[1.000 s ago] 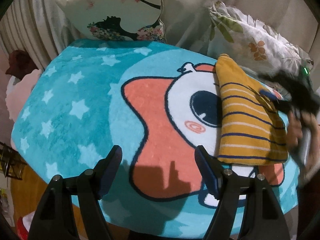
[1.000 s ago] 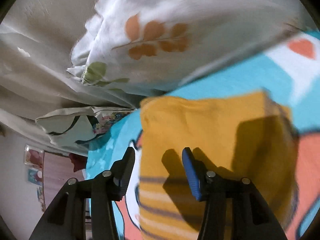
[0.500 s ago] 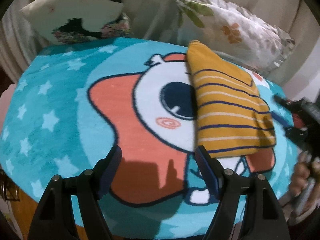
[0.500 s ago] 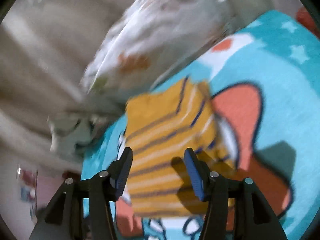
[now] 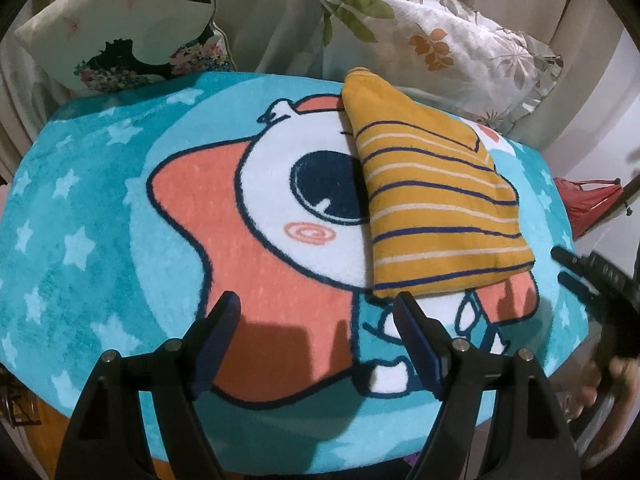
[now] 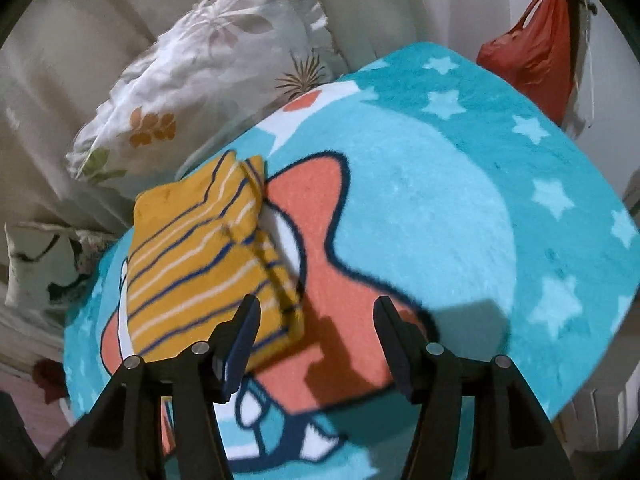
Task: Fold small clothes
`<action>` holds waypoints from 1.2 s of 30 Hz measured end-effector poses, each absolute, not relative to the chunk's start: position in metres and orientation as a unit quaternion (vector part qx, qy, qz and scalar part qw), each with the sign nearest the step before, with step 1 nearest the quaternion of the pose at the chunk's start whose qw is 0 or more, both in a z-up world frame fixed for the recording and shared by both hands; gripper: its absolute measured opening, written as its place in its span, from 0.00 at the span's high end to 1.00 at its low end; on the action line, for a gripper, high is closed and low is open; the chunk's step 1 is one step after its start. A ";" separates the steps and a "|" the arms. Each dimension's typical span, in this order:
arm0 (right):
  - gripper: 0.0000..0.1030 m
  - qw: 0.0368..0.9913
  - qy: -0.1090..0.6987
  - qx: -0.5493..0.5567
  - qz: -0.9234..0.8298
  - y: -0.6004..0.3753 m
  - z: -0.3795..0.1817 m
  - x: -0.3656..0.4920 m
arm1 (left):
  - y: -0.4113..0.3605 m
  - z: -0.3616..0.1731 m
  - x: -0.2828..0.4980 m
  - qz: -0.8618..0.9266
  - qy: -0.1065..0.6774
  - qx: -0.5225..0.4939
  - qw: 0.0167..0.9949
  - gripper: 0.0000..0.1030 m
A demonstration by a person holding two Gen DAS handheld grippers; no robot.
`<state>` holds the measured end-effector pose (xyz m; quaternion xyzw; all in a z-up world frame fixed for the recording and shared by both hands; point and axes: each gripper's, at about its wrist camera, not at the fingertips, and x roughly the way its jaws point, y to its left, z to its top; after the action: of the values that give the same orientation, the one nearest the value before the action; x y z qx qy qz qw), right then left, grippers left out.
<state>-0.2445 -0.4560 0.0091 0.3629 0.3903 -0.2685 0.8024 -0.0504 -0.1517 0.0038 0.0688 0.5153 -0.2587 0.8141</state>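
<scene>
Here, nearest the left wrist camera, the left hand-held gripper (image 5: 316, 314) hangs with jaws spread and nothing between them, above the turquoise star-printed cartoon rug (image 5: 100, 216). The right hand-held gripper (image 6: 316, 332) has just been opening its jaws, also with nothing between them. Just beyond lies the mustard-yellow garment with navy and cream stripes (image 5: 432, 204), folded into a compact slab on the rug. Behind it rests a white leaf-print pillow (image 5: 440, 40). The fold looks finished; next probably comes setting this piece aside or fetching another.
</scene>
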 end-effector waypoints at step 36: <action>0.29 0.779 0.516 0.256 -0.249 -0.282 -0.035 -0.202 | -0.090 -0.021 -0.044 -0.253 0.529 0.053 0.809 0.24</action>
<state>-0.2018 -0.2823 -0.0354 0.2562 0.5159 -0.2485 0.7787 -0.0440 -0.0896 -0.0206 0.0527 0.5286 -0.2530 0.8086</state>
